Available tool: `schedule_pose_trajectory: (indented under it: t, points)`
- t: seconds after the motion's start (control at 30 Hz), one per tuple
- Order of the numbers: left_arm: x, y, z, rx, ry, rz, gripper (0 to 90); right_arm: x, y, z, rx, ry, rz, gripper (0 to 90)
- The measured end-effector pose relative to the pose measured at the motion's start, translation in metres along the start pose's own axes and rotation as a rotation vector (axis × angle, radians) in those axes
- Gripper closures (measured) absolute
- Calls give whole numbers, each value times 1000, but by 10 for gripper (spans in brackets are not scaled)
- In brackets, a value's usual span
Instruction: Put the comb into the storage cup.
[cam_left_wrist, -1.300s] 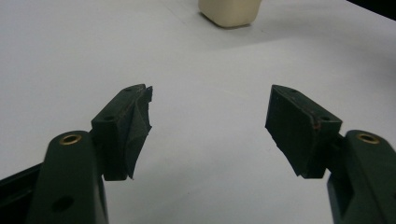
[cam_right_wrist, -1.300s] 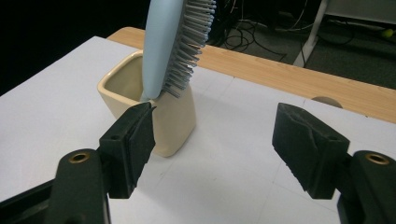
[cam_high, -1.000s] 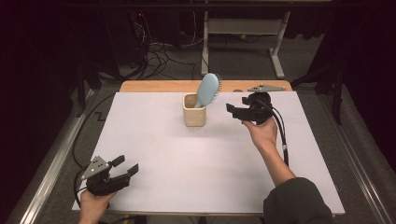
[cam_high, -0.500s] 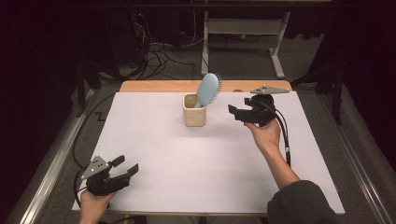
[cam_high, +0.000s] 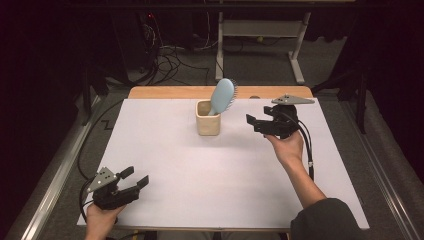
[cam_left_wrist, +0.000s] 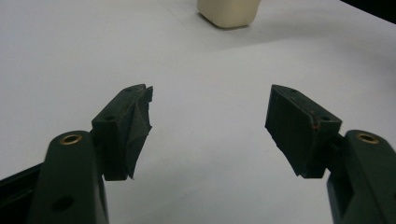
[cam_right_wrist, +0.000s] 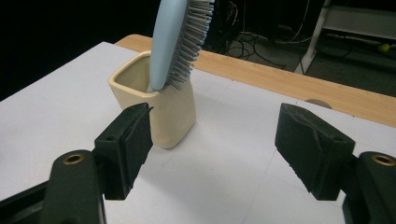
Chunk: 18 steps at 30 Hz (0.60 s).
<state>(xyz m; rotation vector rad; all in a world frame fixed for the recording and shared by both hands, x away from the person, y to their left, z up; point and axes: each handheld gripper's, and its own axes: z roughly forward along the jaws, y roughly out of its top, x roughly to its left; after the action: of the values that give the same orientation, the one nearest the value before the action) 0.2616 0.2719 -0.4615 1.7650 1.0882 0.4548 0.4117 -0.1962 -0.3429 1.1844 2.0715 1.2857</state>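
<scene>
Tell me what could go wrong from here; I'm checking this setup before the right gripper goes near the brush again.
The hairbrush stands handle-down in the cream cup and leans toward the right gripper, so it looks top-heavy: a nudge might tip the cup. The right gripper's jaws have just been opening, with nothing between them; its near jaw sits close to the cup wall and could bump it.

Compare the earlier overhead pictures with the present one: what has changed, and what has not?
The right gripper has just been opening its jaws, nothing between them, and sits beside the cup. The hairbrush stays leaning in the cup; the left gripper stays open near the table's front-left corner.
</scene>
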Motion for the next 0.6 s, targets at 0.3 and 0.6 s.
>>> schedule_pose_trajectory:
  t: [0.3, 0.6]
  points:
    - [0, 0, 0, 7, 1, 3, 315, -3, -4, -5, -1, -3, -2, 276]
    - [0, 0, 0, 3, 5, 0, 316, -5, -6, -10, -5, -3, -5, 276]
